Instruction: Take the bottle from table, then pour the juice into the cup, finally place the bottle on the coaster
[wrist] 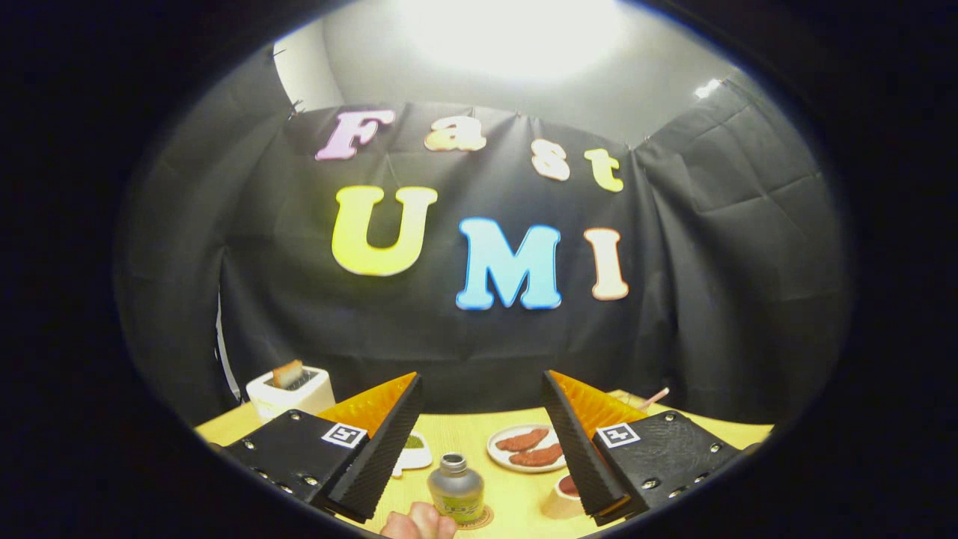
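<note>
While I am holding the gripper (483, 442) high and level above the near end of the table (516, 490), its two fingers are standing wide apart with nothing between their pads, and they are touching nothing. Below the gap, nearer to me than the fingertips, the bottle (456, 488) is standing upright on the coaster (479, 518), its cap on. A person's hand (419, 522) is reaching in just beside the bottle's base, on its left; I cannot tell whether it is touching it.

By the right finger the cup (563, 495) is sitting, partly hidden behind that finger, with red inside it. Farther along the table a plate (526, 448) holding reddish pieces is lying between the fingers, and a small white dish (412, 453) with something green is peeking out beside the left finger. A white toaster (290, 391) with a slice in it is standing at the far left corner.

Open tabletop is showing between the bottle and the plate, and the table's far edge is running close along the cloth wall.
</note>
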